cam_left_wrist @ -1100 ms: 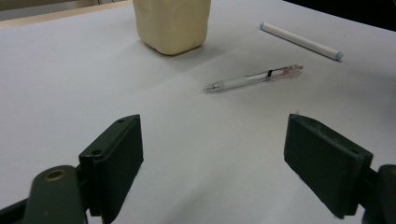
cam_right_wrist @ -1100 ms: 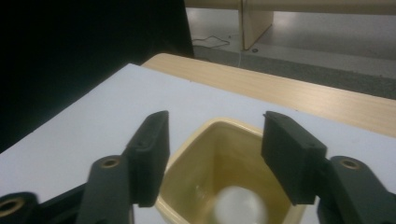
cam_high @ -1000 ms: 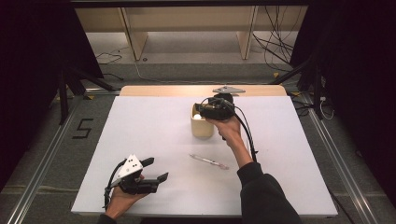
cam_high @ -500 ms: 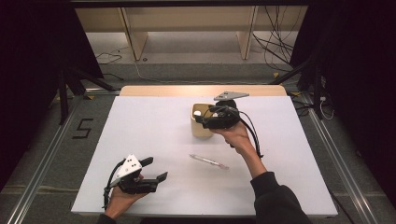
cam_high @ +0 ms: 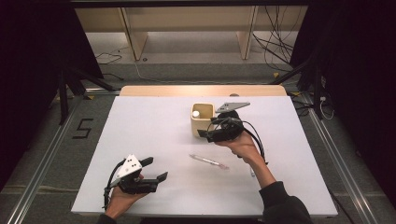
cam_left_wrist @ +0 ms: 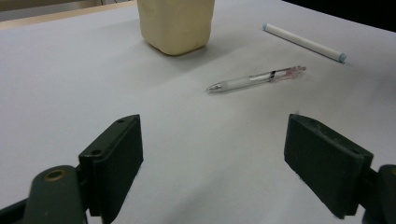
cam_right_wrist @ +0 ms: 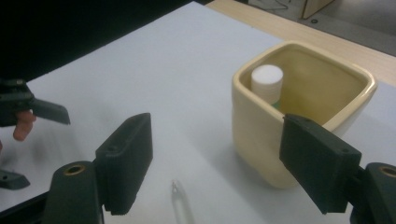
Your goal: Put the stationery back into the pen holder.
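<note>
Pen (cam_right_wrist: 183, 205) cut off by bottom edge (tip visible); cup (cam_left_wrist: 176, 23) top cropped.

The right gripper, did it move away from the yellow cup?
Yes. The right gripper was right over the yellow cup before; now it has pulled back toward the person, beside the cup's near corner, with its jaws just opened and empty.

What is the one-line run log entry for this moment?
right gripper: open, empty, beside cup | marker: in cup | pen: on table | left gripper: open
</note>
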{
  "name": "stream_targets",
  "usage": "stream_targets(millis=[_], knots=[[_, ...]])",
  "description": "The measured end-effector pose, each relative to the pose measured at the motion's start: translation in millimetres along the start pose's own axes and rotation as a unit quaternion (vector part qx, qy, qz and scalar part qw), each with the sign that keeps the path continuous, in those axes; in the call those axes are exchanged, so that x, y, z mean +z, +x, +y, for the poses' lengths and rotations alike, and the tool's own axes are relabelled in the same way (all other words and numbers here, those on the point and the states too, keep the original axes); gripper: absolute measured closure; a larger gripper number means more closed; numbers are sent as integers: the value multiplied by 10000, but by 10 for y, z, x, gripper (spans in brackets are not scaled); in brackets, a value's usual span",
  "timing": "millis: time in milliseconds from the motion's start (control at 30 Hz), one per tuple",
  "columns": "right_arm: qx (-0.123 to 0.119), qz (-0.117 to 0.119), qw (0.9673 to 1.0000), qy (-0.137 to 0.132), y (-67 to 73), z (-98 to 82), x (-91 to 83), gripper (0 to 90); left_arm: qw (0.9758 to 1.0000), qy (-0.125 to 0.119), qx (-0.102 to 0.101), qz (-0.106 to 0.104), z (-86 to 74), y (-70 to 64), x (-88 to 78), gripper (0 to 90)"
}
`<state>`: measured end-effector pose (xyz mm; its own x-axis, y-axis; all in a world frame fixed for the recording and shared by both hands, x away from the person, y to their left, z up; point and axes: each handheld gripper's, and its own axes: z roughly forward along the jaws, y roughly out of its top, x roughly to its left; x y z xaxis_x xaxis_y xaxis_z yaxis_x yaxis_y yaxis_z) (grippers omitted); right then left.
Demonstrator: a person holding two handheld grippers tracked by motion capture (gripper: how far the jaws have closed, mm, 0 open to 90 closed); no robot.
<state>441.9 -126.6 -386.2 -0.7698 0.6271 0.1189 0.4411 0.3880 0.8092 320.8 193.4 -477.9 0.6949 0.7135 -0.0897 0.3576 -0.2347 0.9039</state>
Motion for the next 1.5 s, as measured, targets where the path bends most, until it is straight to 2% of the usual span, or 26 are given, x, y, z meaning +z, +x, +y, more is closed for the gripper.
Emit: stream_targets(millis=[100,333,533,700,900,1500], knots=[[-144,18,9998,148,42,-24,18,251,10000,-13,-4,-5,1,1,-4,191],[-313,92,9987,385,126,-57,72,248,10000,-21,-10,9,1,1,-4,191],[-489,144,9967,629,164,-90,127,252,10000,-23,-26,-19,1,3,-6,191],[-502,215,9951,826,162,-116,178,258,10000,-19,-28,-14,0,6,-5,190],[-595,276,9922,1064,164,-137,235,264,10000,-23,-27,-11,1,4,-7,190],[-771,381,9795,1822,185,-280,421,321,10000,-26,-15,-11,3,0,-7,190]])
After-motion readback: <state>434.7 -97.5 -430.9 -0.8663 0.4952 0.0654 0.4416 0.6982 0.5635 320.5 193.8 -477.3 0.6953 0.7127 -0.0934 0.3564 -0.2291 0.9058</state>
